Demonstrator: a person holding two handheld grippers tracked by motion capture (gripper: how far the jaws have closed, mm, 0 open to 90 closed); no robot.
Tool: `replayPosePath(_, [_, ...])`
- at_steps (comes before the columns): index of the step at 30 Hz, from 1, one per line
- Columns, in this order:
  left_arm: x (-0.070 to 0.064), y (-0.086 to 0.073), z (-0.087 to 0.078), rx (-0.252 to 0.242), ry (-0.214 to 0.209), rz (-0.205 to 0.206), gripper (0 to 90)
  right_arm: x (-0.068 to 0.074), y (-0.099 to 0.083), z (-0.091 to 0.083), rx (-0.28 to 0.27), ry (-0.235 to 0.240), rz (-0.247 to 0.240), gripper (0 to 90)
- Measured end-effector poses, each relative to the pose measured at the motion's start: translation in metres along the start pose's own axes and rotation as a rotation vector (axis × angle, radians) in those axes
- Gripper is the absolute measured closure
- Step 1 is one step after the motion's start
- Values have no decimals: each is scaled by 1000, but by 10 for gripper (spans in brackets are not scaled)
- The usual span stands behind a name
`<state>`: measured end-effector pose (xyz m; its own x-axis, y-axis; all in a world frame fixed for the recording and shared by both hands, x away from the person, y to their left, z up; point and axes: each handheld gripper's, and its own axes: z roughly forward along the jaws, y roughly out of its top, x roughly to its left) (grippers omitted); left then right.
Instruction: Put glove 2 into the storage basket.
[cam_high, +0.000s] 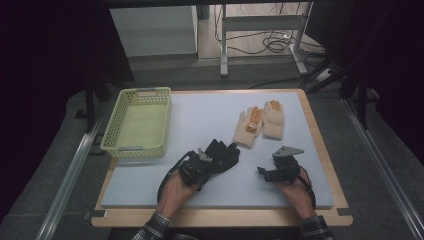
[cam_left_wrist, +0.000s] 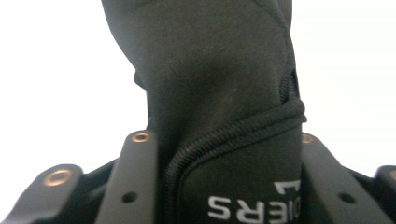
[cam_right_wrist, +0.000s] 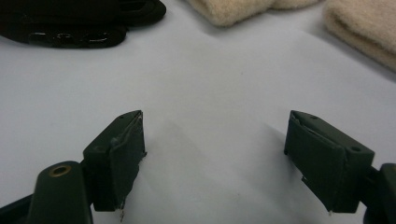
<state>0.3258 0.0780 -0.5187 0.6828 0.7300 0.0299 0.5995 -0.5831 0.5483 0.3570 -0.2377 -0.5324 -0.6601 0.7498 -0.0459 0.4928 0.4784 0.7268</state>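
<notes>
A black glove (cam_high: 223, 151) lies mid-table on the pale mat (cam_high: 200, 115). My left gripper (cam_high: 205, 164) is at its near end. In the left gripper view the cuff (cam_left_wrist: 219, 93), with white lettering, fills the gap and both jaws press against it, so my left gripper (cam_left_wrist: 222, 140) is shut on it. A pair of cream gloves with orange patches (cam_high: 260, 124) lies farther back to the right. My right gripper (cam_high: 263, 173) rests low over bare mat with its jaws wide apart; in its own view the right gripper (cam_right_wrist: 215, 135) holds nothing, and the black glove (cam_right_wrist: 79, 18) and a cream cuff (cam_right_wrist: 229, 9) lie beyond.
A light green plastic basket (cam_high: 112, 131) with nothing in it stands at the mat's back left. The mat lies on a wooden tabletop (cam_high: 327, 160) whose edge shows around it. Metal rails run along both sides, with a desk frame and cables on the floor beyond.
</notes>
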Motion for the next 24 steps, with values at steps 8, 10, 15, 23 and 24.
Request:
replayPosePath(8, [8,3,-6,-33,-30,-64,678,0,0,0,-2,1,2,199])
replayPosePath(10, [12,5,-10,-46,-30,-76,676,0,0,0,-2,1,2,199])
replayPosePath(15, [21,14,-23,-69,-5,-96,671,0,0,0,0,0,1,198])
replayPosePath(23, [37,33,-46,-110,46,-123,664,0,0,0,-1,0,0,198])
replayPosePath(24, [39,34,-49,-111,54,-124,663,0,0,0,0,1,-1,198])
